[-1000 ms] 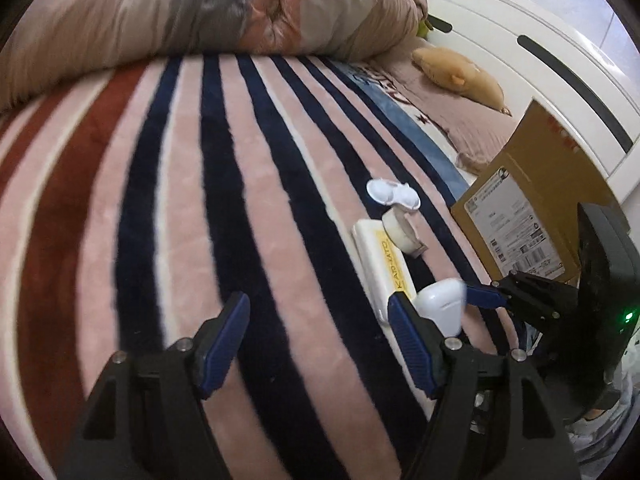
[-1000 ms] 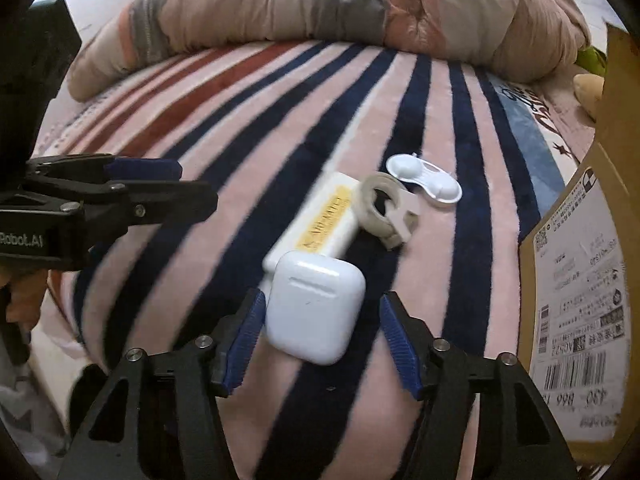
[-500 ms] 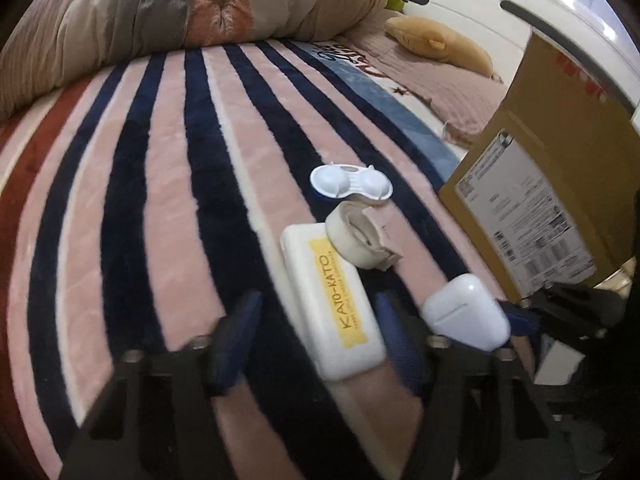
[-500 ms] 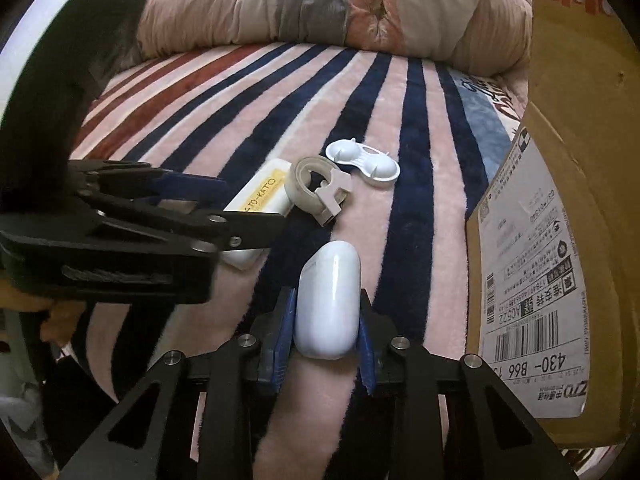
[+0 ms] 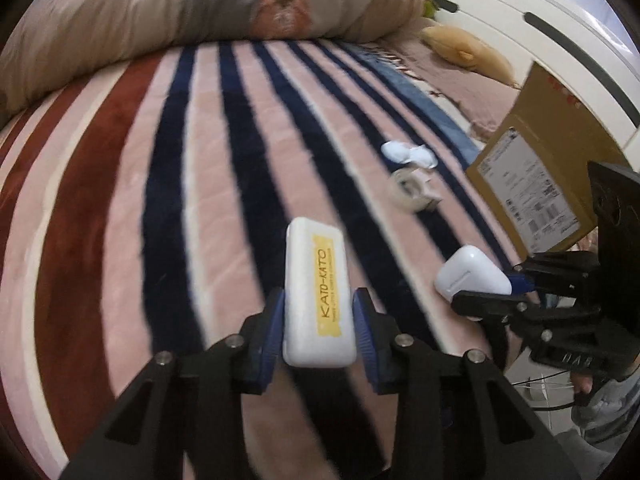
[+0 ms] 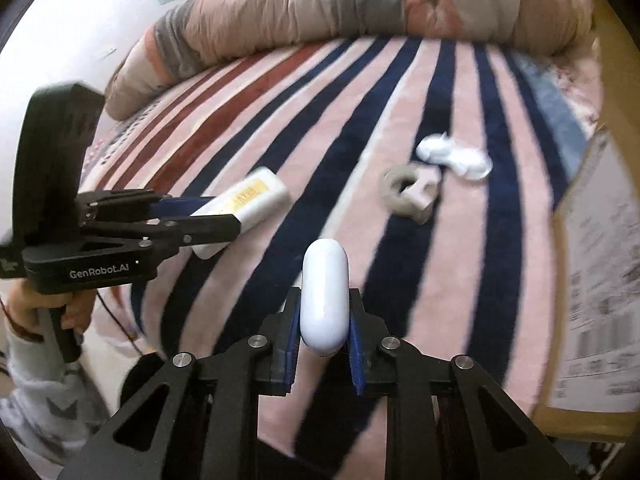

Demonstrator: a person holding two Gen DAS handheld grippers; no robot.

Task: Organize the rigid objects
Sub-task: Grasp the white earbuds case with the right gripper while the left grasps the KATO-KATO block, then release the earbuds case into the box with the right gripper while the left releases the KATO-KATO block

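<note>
A white oblong box with a yellow label (image 5: 316,280) sits between the blue pads of my left gripper (image 5: 319,298), whose jaws are closing and touch its long sides. From the right wrist view the box (image 6: 260,192) pokes out of the left gripper (image 6: 220,214), above the striped blanket (image 6: 360,120). My right gripper (image 6: 324,300) is shut on a white earbud case (image 6: 324,280), held on its narrow edge. The left wrist view shows that case (image 5: 468,276) in the right gripper (image 5: 488,292), to the right of the box.
A beige tape dispenser (image 5: 412,192) and a white lens case (image 5: 408,156) lie further back on the blanket. A cardboard box (image 5: 532,192) stands open at the right. A bunched duvet (image 5: 200,8) runs along the far side. A person's hand (image 6: 68,312) holds the left gripper's handle.
My left gripper moved over the labelled white box and closed around it. My right gripper closed on the earbud case, which now stands on its narrow edge between the pads.
</note>
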